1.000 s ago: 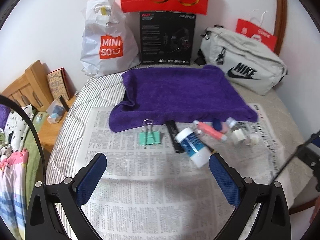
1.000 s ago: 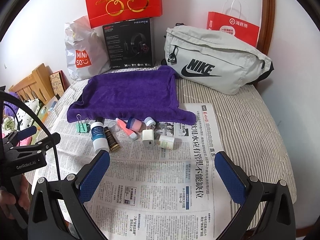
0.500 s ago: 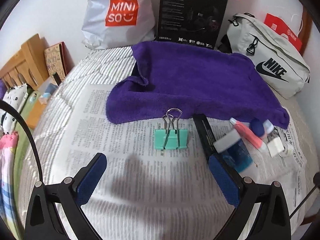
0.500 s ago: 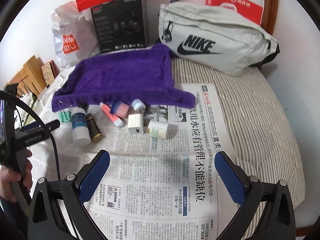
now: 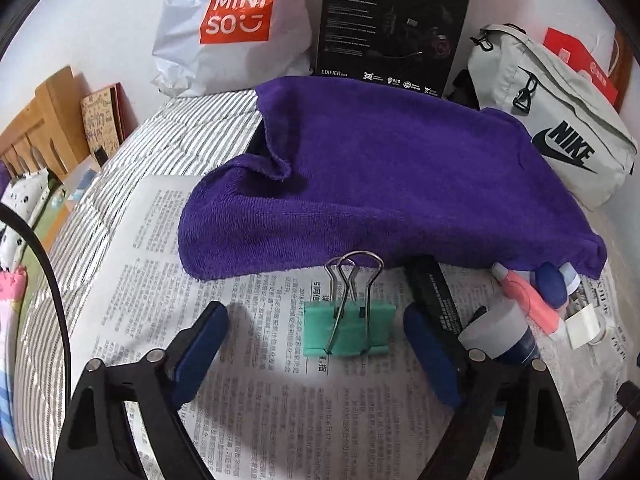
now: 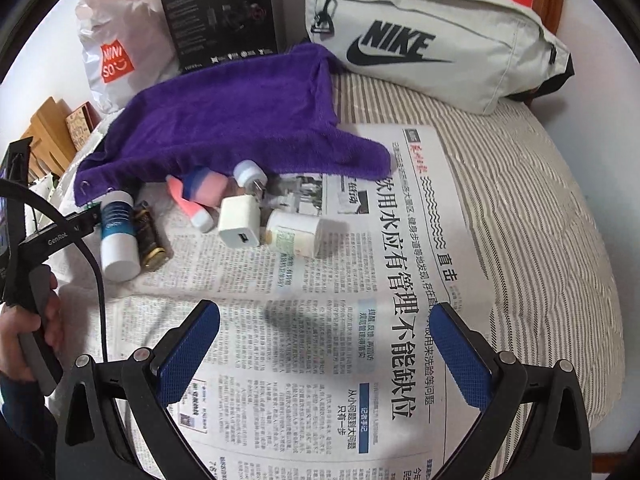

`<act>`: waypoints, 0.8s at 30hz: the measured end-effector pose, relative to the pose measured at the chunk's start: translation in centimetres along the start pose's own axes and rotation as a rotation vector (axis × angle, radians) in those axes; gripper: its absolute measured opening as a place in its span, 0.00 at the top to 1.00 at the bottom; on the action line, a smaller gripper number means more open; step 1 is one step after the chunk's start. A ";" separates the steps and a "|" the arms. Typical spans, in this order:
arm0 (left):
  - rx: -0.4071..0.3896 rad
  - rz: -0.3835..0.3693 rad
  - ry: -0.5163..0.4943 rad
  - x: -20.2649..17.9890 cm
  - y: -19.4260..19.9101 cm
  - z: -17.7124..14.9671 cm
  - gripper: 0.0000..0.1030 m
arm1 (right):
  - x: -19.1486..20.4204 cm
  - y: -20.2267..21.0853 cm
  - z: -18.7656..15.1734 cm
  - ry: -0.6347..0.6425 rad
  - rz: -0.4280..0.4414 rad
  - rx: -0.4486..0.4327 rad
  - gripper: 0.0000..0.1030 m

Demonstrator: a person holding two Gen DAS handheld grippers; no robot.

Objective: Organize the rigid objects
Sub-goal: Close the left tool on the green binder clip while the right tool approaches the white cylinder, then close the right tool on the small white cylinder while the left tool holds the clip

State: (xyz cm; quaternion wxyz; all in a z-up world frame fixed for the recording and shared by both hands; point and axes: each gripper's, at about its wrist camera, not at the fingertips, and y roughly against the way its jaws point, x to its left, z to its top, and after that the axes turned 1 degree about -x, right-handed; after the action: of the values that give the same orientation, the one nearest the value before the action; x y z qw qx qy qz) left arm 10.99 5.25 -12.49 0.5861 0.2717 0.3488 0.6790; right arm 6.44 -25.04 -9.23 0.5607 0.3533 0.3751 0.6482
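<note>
A green binder clip lies on the newspaper with its wire handles pointing away. My left gripper is low around it. Its jaws are closing with the clip between them, and the pads stand a little apart from it. Right of the clip lie a black tube, a blue-labelled white bottle and a pink tube. My right gripper hangs open over bare newspaper, nothing between its fingers. Beyond it lie a white charger and a small white bottle.
A purple towel is spread behind the objects. A Miniso bag, a black headset box and a grey Nike bag line the wall. A wooden headboard is at the left. A person's hand holds the left gripper's handle.
The left gripper has dropped and moved in until the binder clip sits between its fingers, which have narrowed. The right gripper has sunk closer to the newspaper, still wide.
</note>
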 end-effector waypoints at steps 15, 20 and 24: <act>-0.020 -0.020 -0.079 -0.3 0.6 -0.5 0.62 | -0.2 -2.9 2.2 -0.034 -0.008 -0.010 0.00; -0.018 -0.027 -0.085 -0.3 0.7 -0.5 0.62 | 0.0 -3.3 2.9 -0.040 -0.018 -0.037 0.02; -0.018 -0.027 -0.086 -0.4 0.6 -0.5 0.62 | -0.2 -3.9 3.3 -0.055 -0.007 -0.038 0.09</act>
State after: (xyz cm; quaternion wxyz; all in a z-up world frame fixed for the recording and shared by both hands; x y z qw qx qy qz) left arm 10.29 4.74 -12.27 0.6120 0.2908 0.3208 0.6618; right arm 11.17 -24.57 -11.13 0.5795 0.3589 0.3486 0.6433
